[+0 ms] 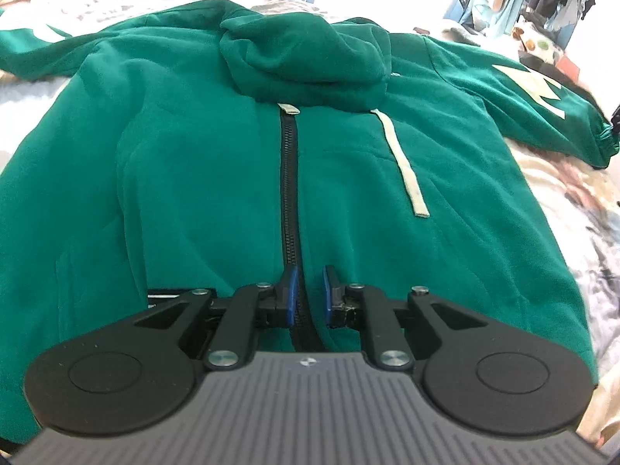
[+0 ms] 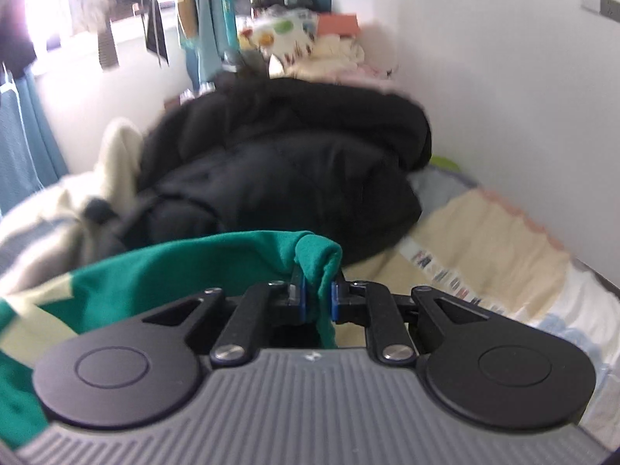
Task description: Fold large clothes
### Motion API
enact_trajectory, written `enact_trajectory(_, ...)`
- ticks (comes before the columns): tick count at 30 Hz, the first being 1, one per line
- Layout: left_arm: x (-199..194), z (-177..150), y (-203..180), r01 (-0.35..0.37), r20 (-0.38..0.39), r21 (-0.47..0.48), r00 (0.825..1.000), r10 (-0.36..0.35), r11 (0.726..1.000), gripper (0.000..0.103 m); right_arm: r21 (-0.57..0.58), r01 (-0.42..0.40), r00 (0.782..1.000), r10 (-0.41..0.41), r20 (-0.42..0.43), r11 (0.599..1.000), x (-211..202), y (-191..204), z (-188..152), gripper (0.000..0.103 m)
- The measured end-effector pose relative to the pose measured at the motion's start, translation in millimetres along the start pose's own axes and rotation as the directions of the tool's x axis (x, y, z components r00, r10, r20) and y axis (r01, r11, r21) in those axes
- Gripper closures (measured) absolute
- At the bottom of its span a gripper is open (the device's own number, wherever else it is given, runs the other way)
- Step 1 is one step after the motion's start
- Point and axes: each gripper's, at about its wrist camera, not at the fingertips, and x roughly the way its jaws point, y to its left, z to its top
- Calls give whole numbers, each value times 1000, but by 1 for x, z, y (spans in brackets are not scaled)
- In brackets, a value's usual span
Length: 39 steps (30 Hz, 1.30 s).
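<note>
A green zip-up hoodie (image 1: 193,155) lies spread front-up on the bed, its hood (image 1: 306,58) bunched at the far end. A black zipper (image 1: 290,193) and a cream drawstring (image 1: 407,162) run down its chest. My left gripper (image 1: 310,290) hovers low over the lower zipper, its blue pads nearly together with nothing pinched. The hoodie's right sleeve (image 1: 534,85), marked with a cream patch, stretches off to the right. In the right wrist view my right gripper (image 2: 317,294) is shut on that sleeve's green cuff (image 2: 317,255), and the sleeve (image 2: 155,271) trails away to the left.
A black padded jacket (image 2: 290,162) is heaped on the bed beyond the right gripper. A patterned bedcover (image 2: 484,240) runs along a white wall (image 2: 503,77). Clothes (image 2: 209,19) hang by the window, with pillows and folded items behind the jacket.
</note>
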Motion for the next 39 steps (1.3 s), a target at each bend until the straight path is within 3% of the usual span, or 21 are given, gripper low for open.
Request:
enact_trajectory(8,8,-1,-7,-54,26,12,998,54,998,87,46,-39,998,41,-44,998,68,-13,-34,89)
enact_trajectory(19,5,-5,-15,-84,42,44,996,82,995,87,44,-68,996,70,-52,997,55,-19,-33,86)
enact_trajectory(23,2,-6,-15,-83,45,43,996,81,996,86,24,-73,996,74,-47,997,34,-17,-34,79)
enact_trajectory(26,-1,-6,-11,-69,41,26,997,68,997,86,-6,-78,994,77,-78,997,16,-13,-39,57)
enact_trajectory(29,-4,-8,-10,-65,45,30,997,64,997,86,-3,-126,984,125,-126,992,-6,-11,-44,43)
enact_trajectory(39,-35,-13,-1,-52,81,35,995,49,998,86,-95,-291,951,278,-136,952,-137,19,-71,43)
